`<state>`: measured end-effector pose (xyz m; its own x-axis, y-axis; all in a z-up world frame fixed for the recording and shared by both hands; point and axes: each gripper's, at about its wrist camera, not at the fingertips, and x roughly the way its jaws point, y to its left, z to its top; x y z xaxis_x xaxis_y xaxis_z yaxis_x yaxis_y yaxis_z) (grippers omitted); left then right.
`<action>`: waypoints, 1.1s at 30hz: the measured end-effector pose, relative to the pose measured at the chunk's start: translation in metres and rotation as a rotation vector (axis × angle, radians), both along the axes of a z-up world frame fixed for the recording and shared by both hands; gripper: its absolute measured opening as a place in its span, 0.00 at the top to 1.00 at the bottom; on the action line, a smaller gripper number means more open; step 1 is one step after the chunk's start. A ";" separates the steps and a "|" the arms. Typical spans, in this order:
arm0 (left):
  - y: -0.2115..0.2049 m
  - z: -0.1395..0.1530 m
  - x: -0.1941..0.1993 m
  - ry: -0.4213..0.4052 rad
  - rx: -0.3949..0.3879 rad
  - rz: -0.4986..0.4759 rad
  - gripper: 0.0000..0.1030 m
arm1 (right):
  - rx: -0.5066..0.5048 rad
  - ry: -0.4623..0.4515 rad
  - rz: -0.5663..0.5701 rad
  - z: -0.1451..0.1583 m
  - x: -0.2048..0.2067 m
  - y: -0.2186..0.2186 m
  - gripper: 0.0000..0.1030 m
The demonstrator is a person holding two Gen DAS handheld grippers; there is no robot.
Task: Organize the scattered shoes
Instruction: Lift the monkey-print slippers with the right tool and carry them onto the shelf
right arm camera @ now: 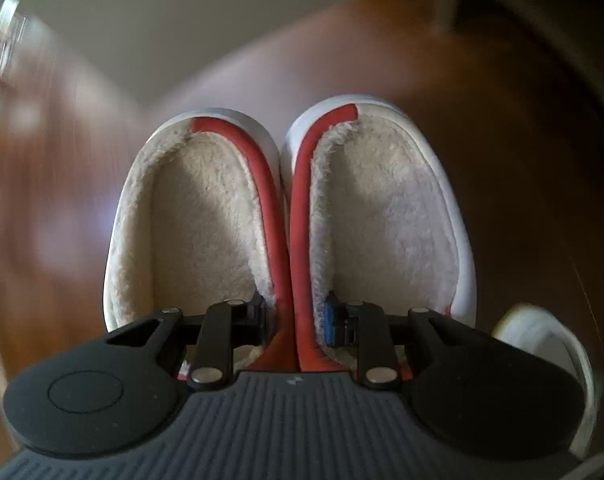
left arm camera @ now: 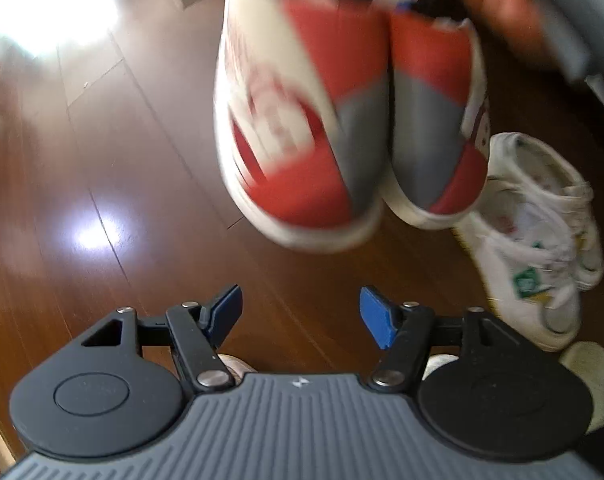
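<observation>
A pair of slippers, red, grey and white with pale fleece lining, hangs in the air toes down. In the left wrist view the left slipper (left arm camera: pixel 286 120) and right slipper (left arm camera: pixel 434 112) show their blurred uppers, with a hand (left arm camera: pixel 502 4) above them. In the right wrist view I look into both openings, left (right arm camera: pixel 198 216) and right (right arm camera: pixel 386 216). My right gripper (right arm camera: pixel 298 316) is shut on the two red inner walls pressed together. My left gripper (left arm camera: pixel 302 312) stands open below the pair, with only floor between its blue pads.
A pair of white sneakers (left arm camera: pixel 534 248) with a green tongue label lies on the brown wooden floor (left arm camera: pixel 102 160) at the right; one white shoe (right arm camera: pixel 550 344) shows beside my right gripper. A bright sun patch (left arm camera: pixel 42 8) glares at the far left. A pale wall (right arm camera: pixel 182 20) borders the floor.
</observation>
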<state>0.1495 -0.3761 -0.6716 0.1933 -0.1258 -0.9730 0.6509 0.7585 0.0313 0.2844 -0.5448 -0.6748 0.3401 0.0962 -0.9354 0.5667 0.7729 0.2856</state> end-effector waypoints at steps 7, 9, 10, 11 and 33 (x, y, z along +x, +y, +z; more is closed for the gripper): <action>-0.043 0.083 -0.011 -0.027 -0.086 -0.186 0.35 | -0.064 -0.066 -0.321 0.154 -0.054 -0.084 0.78; -0.061 0.108 -0.010 -0.048 -0.118 -0.255 0.35 | -0.112 -0.075 -0.410 0.196 -0.067 -0.107 0.78; -0.067 0.115 -0.008 -0.054 -0.128 -0.274 0.35 | -0.132 -0.076 -0.450 0.212 -0.072 -0.116 0.78; -0.077 0.124 -0.004 -0.064 -0.144 -0.302 0.35 | -0.156 -0.077 -0.495 0.229 -0.077 -0.128 0.78; -0.246 0.095 0.066 -0.083 -0.290 -0.797 0.33 | -0.283 0.004 -0.745 0.233 -0.092 -0.275 0.73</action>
